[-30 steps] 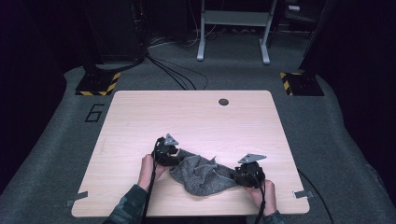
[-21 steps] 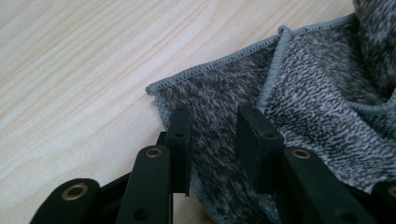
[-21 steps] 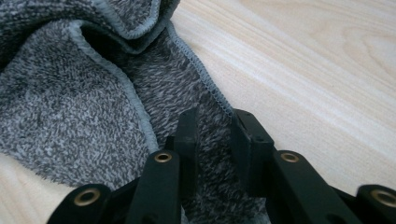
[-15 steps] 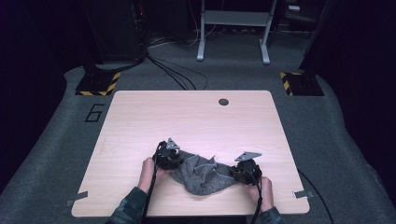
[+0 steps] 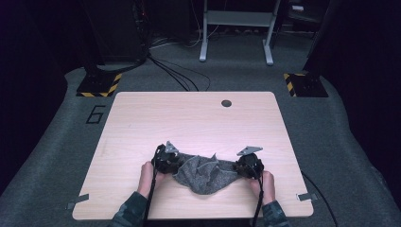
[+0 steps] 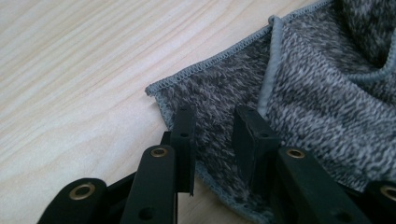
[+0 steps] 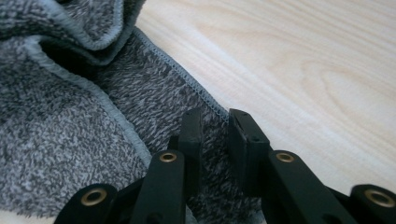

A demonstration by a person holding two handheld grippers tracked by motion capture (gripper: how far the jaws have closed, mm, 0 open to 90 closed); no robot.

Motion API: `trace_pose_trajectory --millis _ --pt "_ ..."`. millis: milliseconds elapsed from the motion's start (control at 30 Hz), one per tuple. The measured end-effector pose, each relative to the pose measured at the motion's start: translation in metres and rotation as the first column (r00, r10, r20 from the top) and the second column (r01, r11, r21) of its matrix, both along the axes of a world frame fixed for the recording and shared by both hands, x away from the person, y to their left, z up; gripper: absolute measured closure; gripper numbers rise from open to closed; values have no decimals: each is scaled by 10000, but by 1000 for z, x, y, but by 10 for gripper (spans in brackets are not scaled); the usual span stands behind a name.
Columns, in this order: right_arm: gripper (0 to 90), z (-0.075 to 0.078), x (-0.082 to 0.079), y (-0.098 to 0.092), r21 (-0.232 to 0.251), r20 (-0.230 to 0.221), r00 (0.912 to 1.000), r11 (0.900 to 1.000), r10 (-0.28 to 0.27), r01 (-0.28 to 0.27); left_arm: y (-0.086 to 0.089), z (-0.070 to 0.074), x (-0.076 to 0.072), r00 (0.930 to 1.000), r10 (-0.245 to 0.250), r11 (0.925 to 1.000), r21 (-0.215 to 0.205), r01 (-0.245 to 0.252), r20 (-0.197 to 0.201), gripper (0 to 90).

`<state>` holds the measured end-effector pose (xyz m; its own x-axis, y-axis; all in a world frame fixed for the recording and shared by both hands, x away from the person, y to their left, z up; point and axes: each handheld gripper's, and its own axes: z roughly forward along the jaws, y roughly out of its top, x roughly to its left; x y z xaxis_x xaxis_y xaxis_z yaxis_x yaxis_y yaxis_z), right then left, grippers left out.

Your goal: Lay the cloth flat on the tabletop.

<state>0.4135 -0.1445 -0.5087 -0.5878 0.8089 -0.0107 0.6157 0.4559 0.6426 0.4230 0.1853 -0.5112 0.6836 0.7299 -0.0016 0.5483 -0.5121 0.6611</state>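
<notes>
Hand-held gripper [image 6: 212, 135] jaws straddle fuzzy grey knit cloth's [image 6: 308, 98] stitched hem.

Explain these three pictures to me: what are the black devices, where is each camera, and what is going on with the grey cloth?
A person holds a handheld two-jaw gripper in each hand. The high view looks down on a wooden table with a crumpled grey towel between the left gripper and right gripper. The other two pictures come from cameras riding on those grippers. Each gripper's jaws have just been closing over a hemmed towel edge, left and right, with a gap between the pads; no firm pinch shows.
</notes>
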Motion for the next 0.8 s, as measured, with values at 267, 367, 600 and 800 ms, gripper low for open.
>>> trace_pose_trajectory --millis 267,367,600,800 --pt "760 0 26 5 -16 61 9999 9999 -158 158 4 0 -9 9997 241 9997 7 -241 68 701" --pt "758 1 32 8 -29 -32 9999 9999 -145 144 5 -1 -11 9996 258 9997 -36 -258 74 697" --pt "662 15 29 7 733 31 10000 9973 -89 86 5 6 -5 9973 686 9973 -284 -679 244 417" --pt "576 45 13 21 1568 574 9973 9861 462 -547 -1 18 0 9985 443 9975 -568 -425 310 381"
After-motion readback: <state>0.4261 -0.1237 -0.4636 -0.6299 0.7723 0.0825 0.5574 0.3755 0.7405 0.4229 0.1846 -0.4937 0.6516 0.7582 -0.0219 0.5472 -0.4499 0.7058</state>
